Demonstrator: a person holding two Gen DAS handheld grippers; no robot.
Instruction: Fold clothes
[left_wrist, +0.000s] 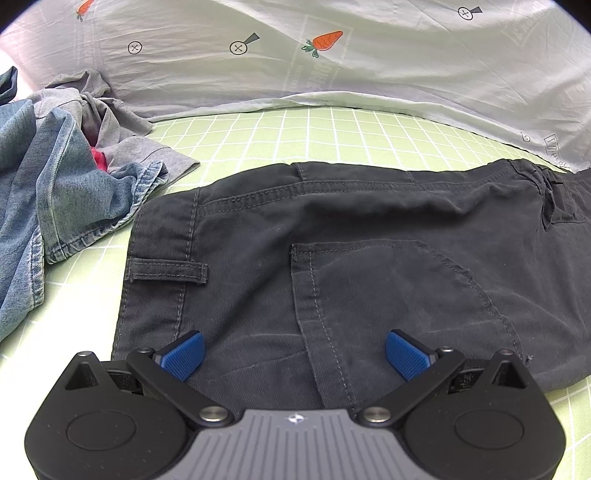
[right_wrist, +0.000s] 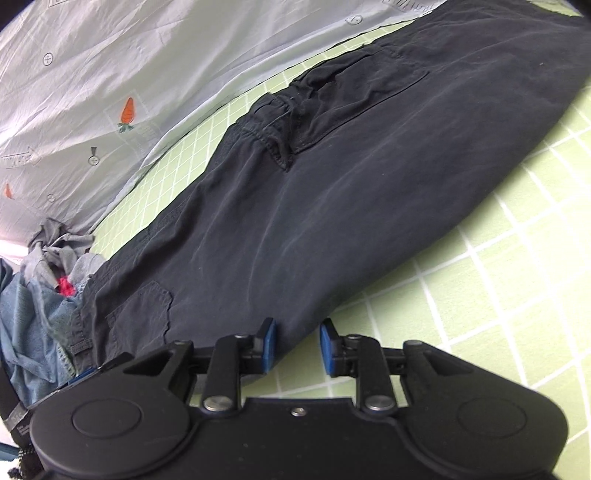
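Dark navy cargo trousers (left_wrist: 351, 236) lie flat on a green checked sheet (left_wrist: 280, 136), waistband to the left in the left wrist view. My left gripper (left_wrist: 293, 352) is wide open above the seat area, blue pads (left_wrist: 184, 354) spread apart, holding nothing. In the right wrist view the trousers (right_wrist: 332, 177) run diagonally from lower left to upper right. My right gripper (right_wrist: 297, 345) is partly open at the trousers' near edge, its left pad (right_wrist: 267, 345) over the fabric and the right one over the sheet (right_wrist: 480, 288).
A pile of unfolded clothes lies left of the trousers: blue denim (left_wrist: 44, 192), a grey shirt (left_wrist: 110, 122), something red (left_wrist: 99, 158). The pile also shows in the right wrist view (right_wrist: 44, 295). A pale carrot-print duvet (left_wrist: 332, 59) lies along the far side.
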